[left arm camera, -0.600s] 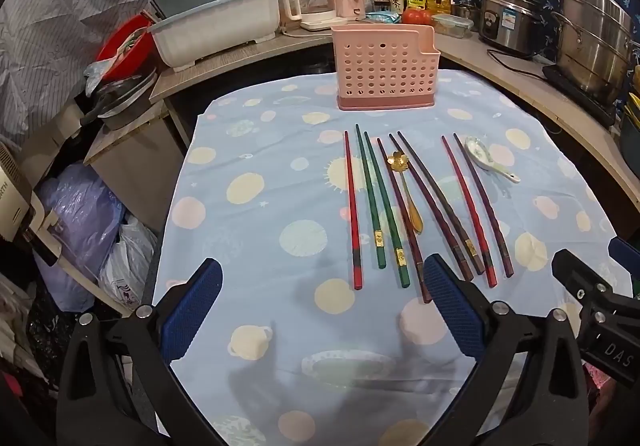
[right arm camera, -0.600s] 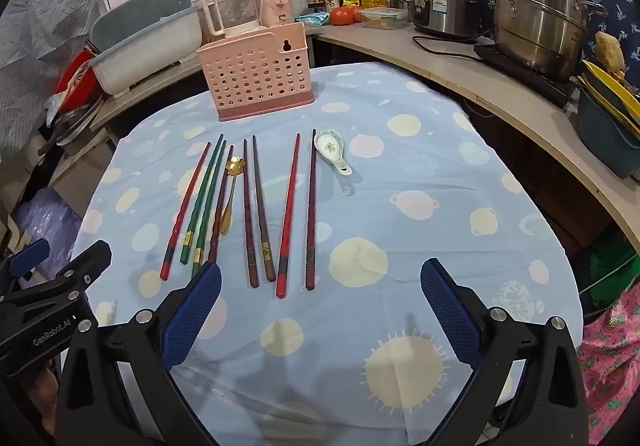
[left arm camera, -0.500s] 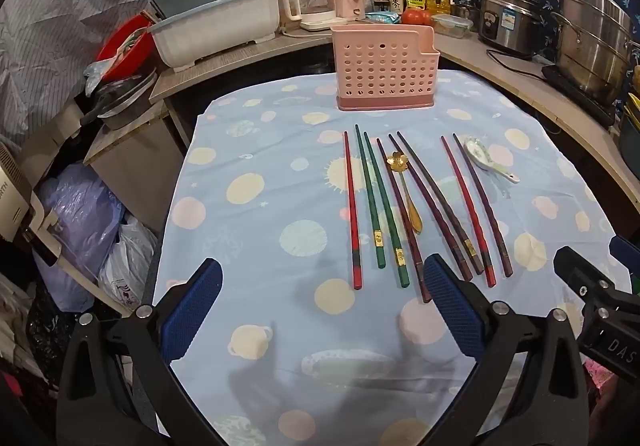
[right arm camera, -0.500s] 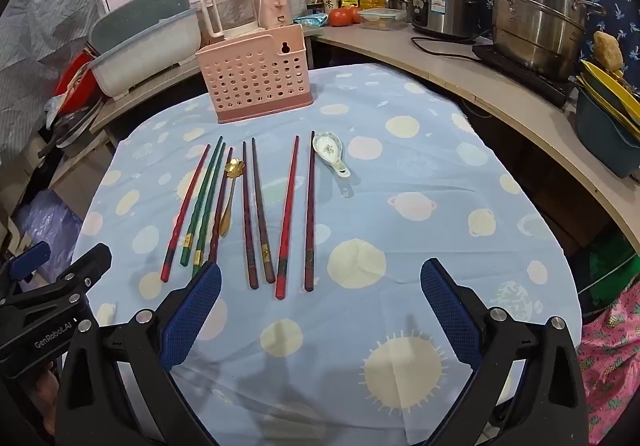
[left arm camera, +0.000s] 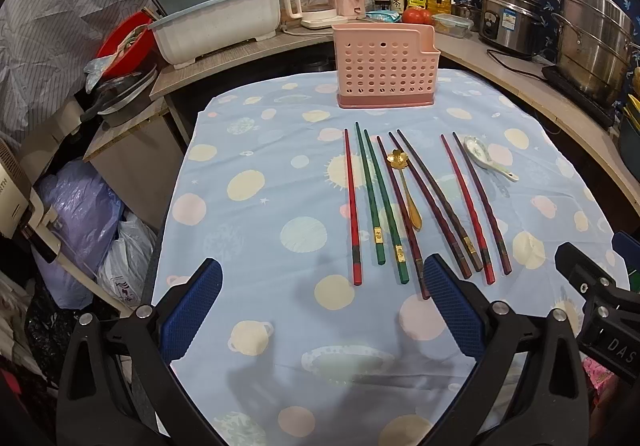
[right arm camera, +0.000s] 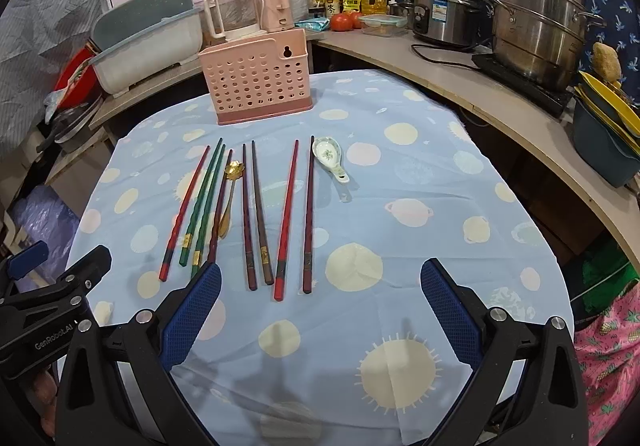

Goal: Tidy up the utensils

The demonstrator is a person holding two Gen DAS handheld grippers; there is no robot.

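Both tools are held wide open above the near edge of the bench, and nothing is gripped or touched by either. The left tool is seen with its blue pads spread apart; the right tool is spread likewise. The chopsticks are laid side by side on the blue cloth, with a gold spoon among them and a white ceramic spoon just beside the rightmost pair. A pink perforated holder is stood upright beyond them; its contents cannot be seen.
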